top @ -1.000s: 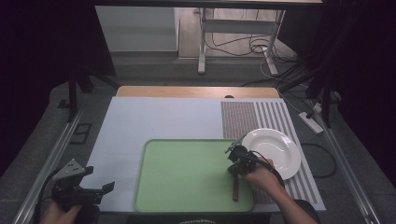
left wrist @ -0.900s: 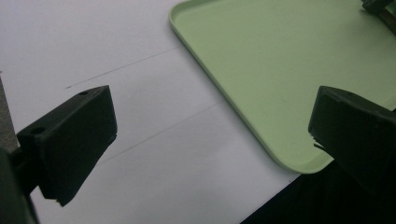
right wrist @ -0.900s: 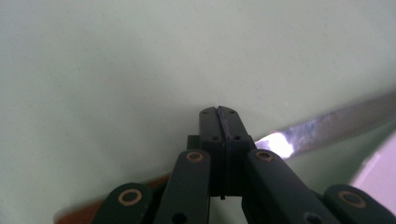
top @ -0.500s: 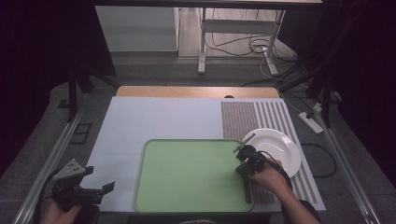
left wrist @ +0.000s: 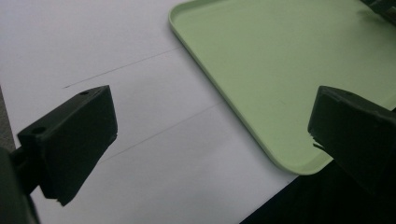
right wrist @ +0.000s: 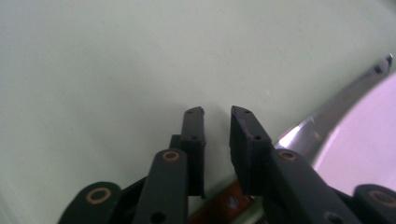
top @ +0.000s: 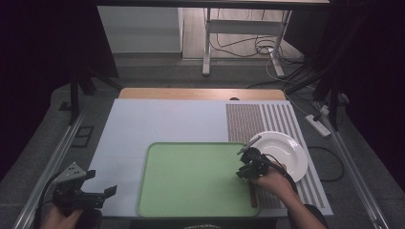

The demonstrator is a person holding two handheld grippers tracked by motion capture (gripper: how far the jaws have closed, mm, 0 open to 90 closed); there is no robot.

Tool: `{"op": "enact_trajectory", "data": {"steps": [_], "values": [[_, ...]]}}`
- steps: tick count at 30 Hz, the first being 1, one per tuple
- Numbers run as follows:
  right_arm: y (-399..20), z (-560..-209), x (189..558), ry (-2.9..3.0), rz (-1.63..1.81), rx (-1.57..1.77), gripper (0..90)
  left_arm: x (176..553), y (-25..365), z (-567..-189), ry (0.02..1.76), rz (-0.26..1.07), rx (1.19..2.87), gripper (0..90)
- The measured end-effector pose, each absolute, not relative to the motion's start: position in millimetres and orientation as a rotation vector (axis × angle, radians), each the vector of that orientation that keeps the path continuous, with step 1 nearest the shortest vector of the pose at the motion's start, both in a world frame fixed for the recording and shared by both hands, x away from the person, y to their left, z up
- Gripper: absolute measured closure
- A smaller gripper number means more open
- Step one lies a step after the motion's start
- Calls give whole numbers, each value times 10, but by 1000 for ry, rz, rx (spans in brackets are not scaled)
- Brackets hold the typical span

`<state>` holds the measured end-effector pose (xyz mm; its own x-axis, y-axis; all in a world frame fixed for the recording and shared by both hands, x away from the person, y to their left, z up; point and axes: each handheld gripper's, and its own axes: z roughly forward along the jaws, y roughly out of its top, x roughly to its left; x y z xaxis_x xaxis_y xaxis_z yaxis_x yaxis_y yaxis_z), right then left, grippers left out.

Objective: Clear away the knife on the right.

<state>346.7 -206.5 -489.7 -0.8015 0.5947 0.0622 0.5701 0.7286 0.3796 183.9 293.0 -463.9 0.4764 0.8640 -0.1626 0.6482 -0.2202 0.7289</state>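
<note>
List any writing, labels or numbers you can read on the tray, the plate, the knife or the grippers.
None: no readable text.
Light green plastic tray: plain, unmarked.
Round white plate: blank.
Steel knife with brown wooden handle: no stamp visible on the blade.
Left gripper and right gripper: black jaws carry holes and rivets, no lettering.

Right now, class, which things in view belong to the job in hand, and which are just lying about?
Part of the job:
knife
white plate
green tray

Just lying about:
striped mat
power strip on the floor
floor cables
</note>
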Motion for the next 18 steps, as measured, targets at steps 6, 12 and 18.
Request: {"op": "enact_trajectory", "data": {"steps": [6, 12, 18], "values": [[-1992, -4827, 3447, 2848, 697, 947, 632, 1840, 2936, -4639, 1254, 353, 1957, 12], [-1963, -4758, 3426, 2802, 768, 928, 493, 1839, 2936, -4639, 1254, 355, 1954, 12], [-1959, -4689, 3412, 2761, 844, 918, 384, 1840, 2938, -4641, 1255, 353, 1951, 12]]}}
